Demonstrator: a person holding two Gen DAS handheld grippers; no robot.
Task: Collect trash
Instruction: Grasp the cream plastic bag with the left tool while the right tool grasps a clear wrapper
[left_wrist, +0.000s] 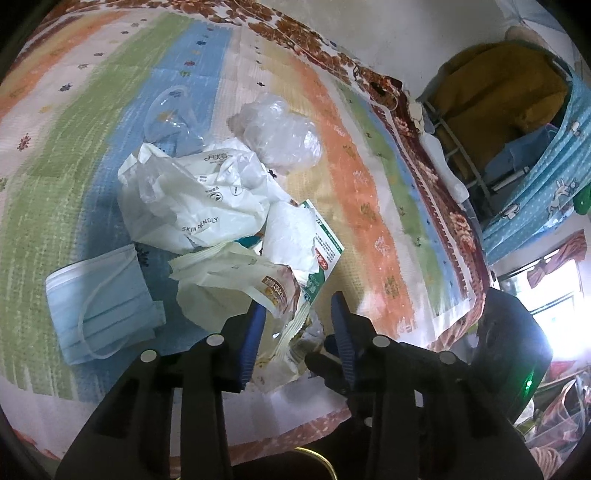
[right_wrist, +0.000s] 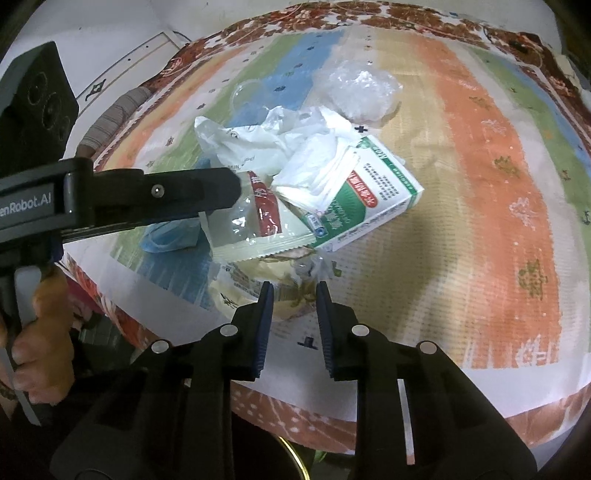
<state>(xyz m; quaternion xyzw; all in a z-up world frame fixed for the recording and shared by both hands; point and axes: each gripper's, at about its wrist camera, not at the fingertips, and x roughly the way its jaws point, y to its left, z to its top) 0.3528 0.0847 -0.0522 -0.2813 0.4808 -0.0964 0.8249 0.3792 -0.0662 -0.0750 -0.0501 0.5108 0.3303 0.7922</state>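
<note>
Trash wrappers in the crumpled pile (left_wrist: 229, 236): your left gripper (left_wrist: 297, 314), jaws open, already straddles the cream snack wrapper (left_wrist: 236, 284), so close gently; right gripper (right_wrist: 294, 295) waits open.

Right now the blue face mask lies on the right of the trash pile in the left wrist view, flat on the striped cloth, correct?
Not quite: the blue face mask lies on the left of the trash pile, as the left wrist view shows. It does lie flat on the striped cloth.

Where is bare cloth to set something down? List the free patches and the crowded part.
Free: the orange stripe right of the green-and-white box, and the white strip near the table's front edge. Crowded: the middle, with wrappers, white bag and mask.
</note>
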